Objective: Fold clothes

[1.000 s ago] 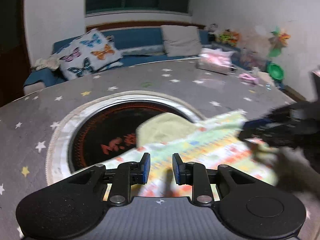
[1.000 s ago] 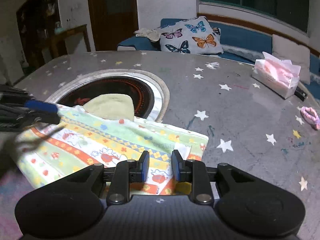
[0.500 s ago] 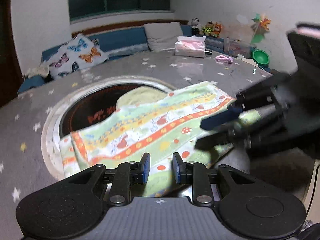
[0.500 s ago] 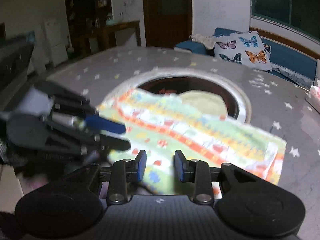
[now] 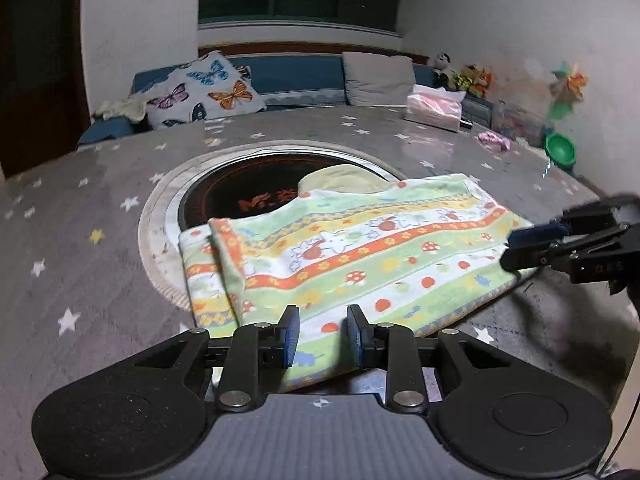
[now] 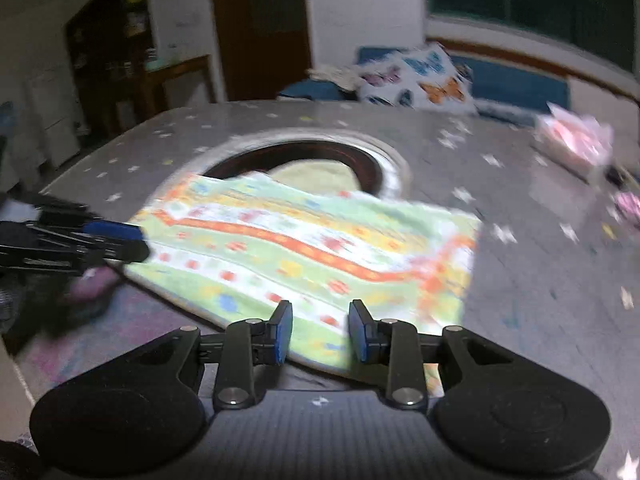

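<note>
A striped cloth with mushroom and flower prints (image 5: 360,256) lies flat on the grey star-patterned table, partly over the round black hob (image 5: 248,196); its left end is folded over. It also shows in the right wrist view (image 6: 312,248). My left gripper (image 5: 322,336) is open and empty, hovering over the cloth's near edge. My right gripper (image 6: 320,330) is open and empty over the cloth's near edge. Each gripper shows in the other's view, the right (image 5: 532,246) at the cloth's right end, the left (image 6: 136,240) at its left end.
A pale yellow cloth (image 5: 344,178) lies on the hob behind the striped one. A tissue box (image 5: 434,108) and a pink scrunchie (image 5: 494,141) sit at the far right of the table. A sofa with a butterfly cushion (image 5: 204,94) is behind. The near table edge (image 6: 16,372) is close.
Both grippers have drawn back from the middle of the cloth toward its opposite ends. The cloth now lies flat with its left end folded over. Both stay open.
</note>
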Demonstrator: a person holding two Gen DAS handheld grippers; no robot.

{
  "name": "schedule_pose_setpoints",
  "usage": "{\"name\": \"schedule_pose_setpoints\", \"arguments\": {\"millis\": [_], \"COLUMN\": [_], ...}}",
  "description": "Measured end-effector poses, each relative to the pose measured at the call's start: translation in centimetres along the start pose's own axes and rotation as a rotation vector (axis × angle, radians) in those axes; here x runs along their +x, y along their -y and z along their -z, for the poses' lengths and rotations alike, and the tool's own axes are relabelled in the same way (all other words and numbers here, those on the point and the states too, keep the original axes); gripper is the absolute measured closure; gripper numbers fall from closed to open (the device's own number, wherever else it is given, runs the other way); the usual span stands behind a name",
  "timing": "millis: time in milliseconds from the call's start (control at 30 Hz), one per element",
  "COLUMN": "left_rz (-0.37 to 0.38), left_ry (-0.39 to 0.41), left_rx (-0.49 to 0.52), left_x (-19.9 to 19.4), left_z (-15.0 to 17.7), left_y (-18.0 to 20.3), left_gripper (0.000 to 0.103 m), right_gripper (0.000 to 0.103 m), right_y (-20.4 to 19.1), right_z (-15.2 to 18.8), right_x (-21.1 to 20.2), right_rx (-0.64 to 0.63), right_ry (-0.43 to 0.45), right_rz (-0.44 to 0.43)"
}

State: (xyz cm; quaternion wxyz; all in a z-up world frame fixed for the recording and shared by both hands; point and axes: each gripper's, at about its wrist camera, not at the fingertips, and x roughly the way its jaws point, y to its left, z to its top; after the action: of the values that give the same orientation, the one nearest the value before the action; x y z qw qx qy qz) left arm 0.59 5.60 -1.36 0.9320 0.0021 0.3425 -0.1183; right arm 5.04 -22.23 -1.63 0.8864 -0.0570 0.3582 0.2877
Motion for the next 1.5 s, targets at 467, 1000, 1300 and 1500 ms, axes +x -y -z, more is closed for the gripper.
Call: {"name": "schedule_pose_setpoints", "arguments": {"millis": [467,1000,1300,1500], "left_rz": [-0.056,-0.145,-0.171,-0.206], "left_ry": [-0.016,-0.030,-0.028,-0.003], "left_rx": [-0.082,-0.129,-0.148,-0.212], "left_x": [3.2,5.4,5.2,3.1], "left_z": [-3.7,-4.8,-5.1,-5.3], "left_y": [-3.1,-5.8,-6.3,-7.9], "left_gripper": [0.073,0.071,0.065,0.048], "right_gripper": [0.070,0.079,0.079,0.066], "right_y": [2.5,4.0,2.3,-2.5], "right_z": [-4.0,-6.9,-7.6,-7.7], "right_x": [2.3,7.1,7.8,4.8], "right_rx": [0.061,0.109,0.038,-0.102], "right_ry": [0.033,0.043,0.032,0.061], "right_rz": [0.006,0.021,0.065,-0.059]}}
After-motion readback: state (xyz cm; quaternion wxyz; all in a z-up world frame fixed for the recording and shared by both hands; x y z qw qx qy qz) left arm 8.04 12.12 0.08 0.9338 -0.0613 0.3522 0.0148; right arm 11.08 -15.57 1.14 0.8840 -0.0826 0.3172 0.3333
